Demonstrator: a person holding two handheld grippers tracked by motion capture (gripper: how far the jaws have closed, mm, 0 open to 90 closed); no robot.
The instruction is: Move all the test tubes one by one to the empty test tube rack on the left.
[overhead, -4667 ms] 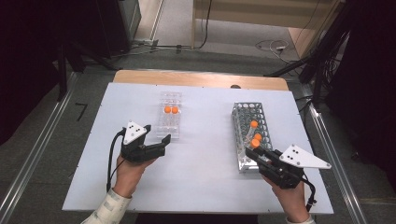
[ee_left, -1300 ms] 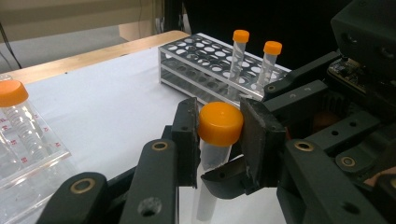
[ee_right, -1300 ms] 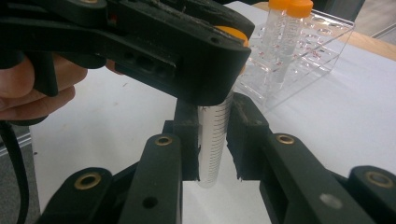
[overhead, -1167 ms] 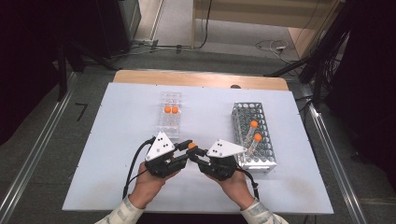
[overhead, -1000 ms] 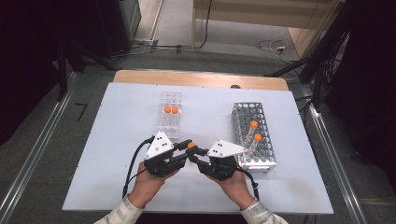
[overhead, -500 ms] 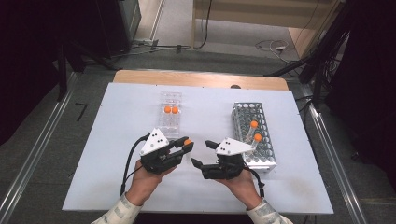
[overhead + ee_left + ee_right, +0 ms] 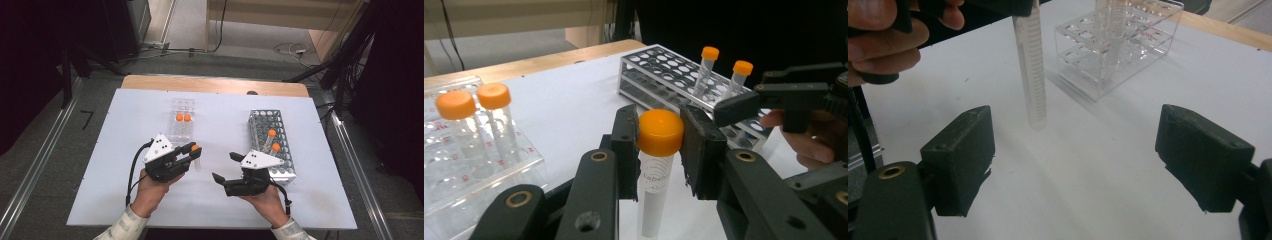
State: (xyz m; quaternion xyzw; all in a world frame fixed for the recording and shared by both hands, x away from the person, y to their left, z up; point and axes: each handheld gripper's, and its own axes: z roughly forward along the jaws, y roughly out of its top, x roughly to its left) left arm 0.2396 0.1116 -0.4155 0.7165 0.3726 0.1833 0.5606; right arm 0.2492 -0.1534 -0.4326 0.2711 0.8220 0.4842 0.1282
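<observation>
Now the left gripper (image 7: 192, 150) pinches a tube (image 7: 655, 165) just under its orange cap (image 7: 660, 132) — in the left gripper view both pads press the tube's neck, and the tube hangs upright between them. From the high view that cap shows as an orange dot at the jaw tips, just below the clear rack (image 7: 181, 120) and near the middle of the white table (image 7: 125, 200).

The right gripper (image 7: 223, 167) is spread wide with nothing between its jaws; they have just been opening. It sits to the right of the left gripper, apart from it, its tips pointing left toward the tube. In the right gripper view the two pads stand far apart at the bottom corners, and the tube's clear, graduated body hangs past them, its rounded end just above the table, beside the person's left hand (image 7: 888, 42).

Two orange-capped tubes (image 7: 183, 118) stand side by side in the clear rack. Two more (image 7: 273, 140) lean in the metal rack (image 7: 260, 127) at the table's right, just beyond the right gripper's grey plate.
</observation>
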